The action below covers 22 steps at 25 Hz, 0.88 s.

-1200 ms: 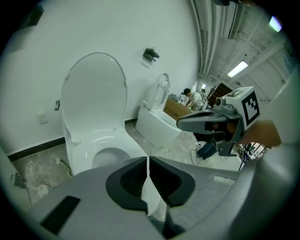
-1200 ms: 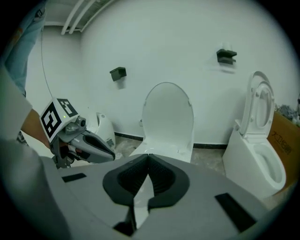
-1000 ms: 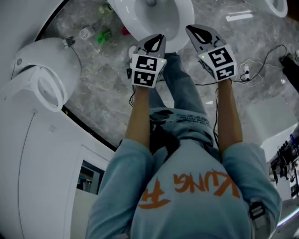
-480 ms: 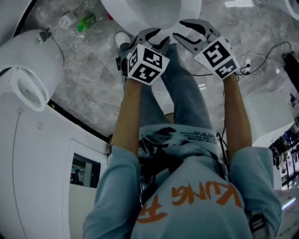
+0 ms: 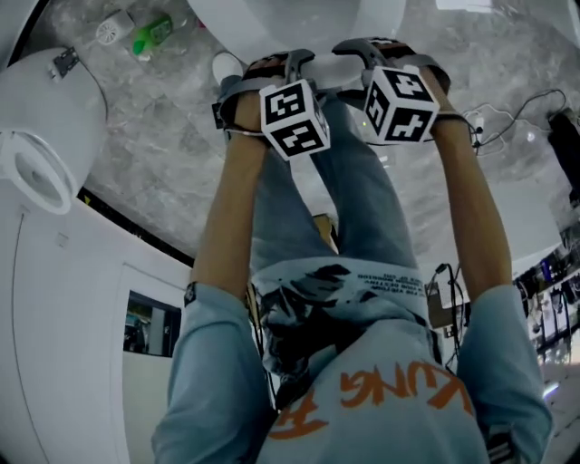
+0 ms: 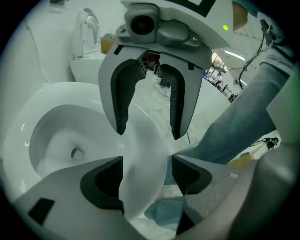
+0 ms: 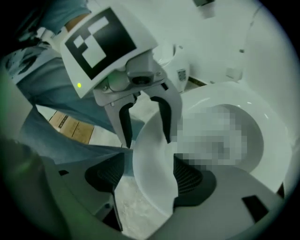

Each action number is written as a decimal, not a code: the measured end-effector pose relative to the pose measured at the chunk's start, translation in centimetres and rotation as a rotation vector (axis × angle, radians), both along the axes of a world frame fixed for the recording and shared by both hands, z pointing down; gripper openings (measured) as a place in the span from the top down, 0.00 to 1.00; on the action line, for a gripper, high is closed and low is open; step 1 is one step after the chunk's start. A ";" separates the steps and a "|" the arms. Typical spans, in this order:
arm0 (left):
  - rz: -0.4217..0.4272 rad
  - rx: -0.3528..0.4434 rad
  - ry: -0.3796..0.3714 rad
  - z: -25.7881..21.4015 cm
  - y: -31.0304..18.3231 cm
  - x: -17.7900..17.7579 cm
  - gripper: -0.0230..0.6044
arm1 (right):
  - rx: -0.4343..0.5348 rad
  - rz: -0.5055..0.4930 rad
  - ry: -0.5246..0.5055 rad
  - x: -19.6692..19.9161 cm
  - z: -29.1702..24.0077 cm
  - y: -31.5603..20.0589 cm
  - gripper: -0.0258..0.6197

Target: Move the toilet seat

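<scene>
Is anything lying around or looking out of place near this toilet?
Yes. A green bottle and a small white round object lie loose on the marble floor beside the toilet, and cables trail across the floor on its other side. The toilet itself shows no damage.

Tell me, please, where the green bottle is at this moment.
In the head view the green bottle lies on the grey marble floor at the upper left, beside a small round white object, left of the toilet bowl that the person faces.

The glossy white toilet seat (image 6: 143,159) lies lowered flat on the open bowl (image 6: 61,136).
</scene>
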State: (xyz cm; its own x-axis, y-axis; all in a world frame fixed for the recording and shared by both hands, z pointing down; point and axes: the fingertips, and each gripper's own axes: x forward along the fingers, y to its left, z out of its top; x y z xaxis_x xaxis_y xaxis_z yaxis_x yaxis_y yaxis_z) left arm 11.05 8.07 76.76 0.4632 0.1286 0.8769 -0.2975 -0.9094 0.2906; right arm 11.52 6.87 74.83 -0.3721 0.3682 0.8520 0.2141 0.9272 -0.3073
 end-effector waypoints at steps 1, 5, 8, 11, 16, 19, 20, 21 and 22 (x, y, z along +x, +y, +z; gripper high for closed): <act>0.021 0.008 -0.019 0.4 0.1 0.0 0.47 | 0.006 -0.063 0.020 0.0 0.7 0.5 0.45; 0.061 0.017 -0.073 1.8 0.3 -0.1 0.47 | 0.014 -0.209 0.072 0.0 2.7 1.2 0.44; 0.067 0.023 -0.083 2.2 0.4 0.0 0.46 | 0.011 -0.238 0.106 0.3 3.9 1.1 0.43; 0.087 0.030 -0.082 2.4 0.4 0.1 0.46 | 0.011 -0.266 0.140 0.7 4.9 1.7 0.43; 0.092 0.015 -0.098 2.8 0.6 -0.1 0.45 | 0.052 -0.302 0.179 0.5 5.8 2.1 0.44; 0.092 0.001 -0.121 2.8 0.6 -0.2 0.45 | 0.057 -0.329 0.209 0.4 5.7 2.2 0.45; 0.089 0.007 -0.122 2.7 0.7 -0.3 0.45 | 0.059 -0.330 0.209 0.4 5.6 2.2 0.45; 0.083 0.018 -0.120 2.6 0.7 -0.3 0.45 | 0.062 -0.326 0.202 0.4 5.5 2.3 0.46; 0.076 0.030 -0.118 2.4 0.6 -0.2 0.45 | 0.064 -0.321 0.192 0.4 5.3 2.2 0.46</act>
State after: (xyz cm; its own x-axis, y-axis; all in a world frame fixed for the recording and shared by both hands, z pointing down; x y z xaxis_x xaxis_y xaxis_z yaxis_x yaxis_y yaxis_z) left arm 10.81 8.67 79.18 0.3467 0.1323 0.9286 -0.2580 -0.9384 0.2300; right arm 11.92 9.07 80.15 -0.0776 0.3838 0.9201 0.4407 0.8411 -0.3137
